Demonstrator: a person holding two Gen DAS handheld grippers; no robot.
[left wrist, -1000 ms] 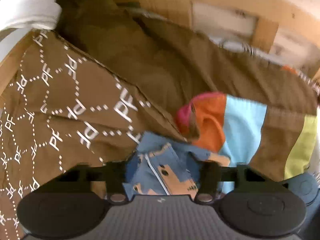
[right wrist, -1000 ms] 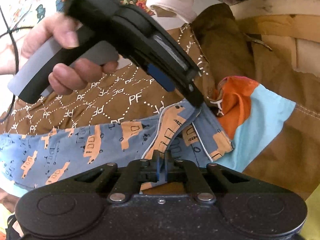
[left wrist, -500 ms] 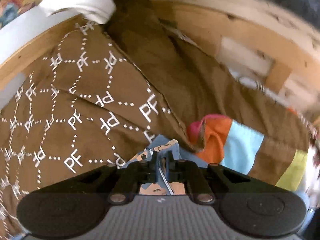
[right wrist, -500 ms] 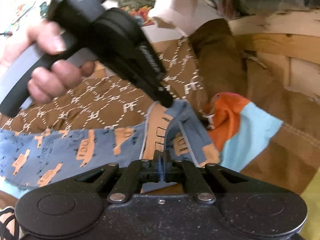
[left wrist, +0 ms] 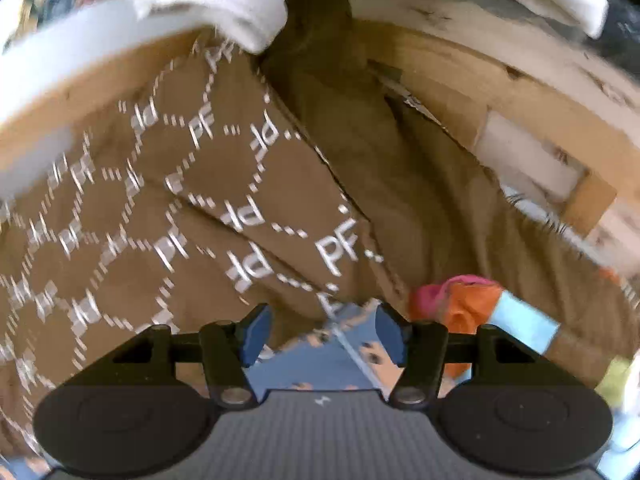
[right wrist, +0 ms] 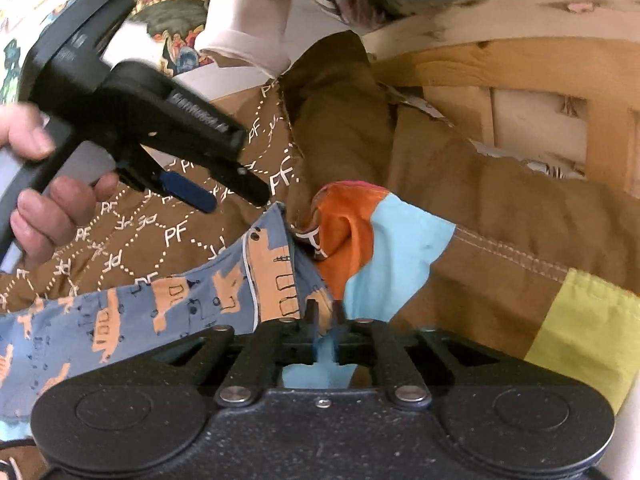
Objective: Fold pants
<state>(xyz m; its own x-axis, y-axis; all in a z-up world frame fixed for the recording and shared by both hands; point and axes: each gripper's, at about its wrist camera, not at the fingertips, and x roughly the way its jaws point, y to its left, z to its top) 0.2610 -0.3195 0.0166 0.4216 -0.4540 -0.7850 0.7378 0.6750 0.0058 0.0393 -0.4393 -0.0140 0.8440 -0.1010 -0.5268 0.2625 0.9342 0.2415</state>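
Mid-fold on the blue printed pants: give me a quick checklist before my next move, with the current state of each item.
1. Left gripper released: ok, jaws have just been opening and stand apart above the blue pants.
2. Right gripper released: cannot tell, jaws have just been opening slightly, a narrow gap shows, with fabric at the tips.
3. Pants folded over: ok, a doubled edge shows near the left gripper's fingers.
4. Fold lying flat: not ok, the edge stands raised.
5. Colour-block cloth clear of pants: not ok, it touches them.
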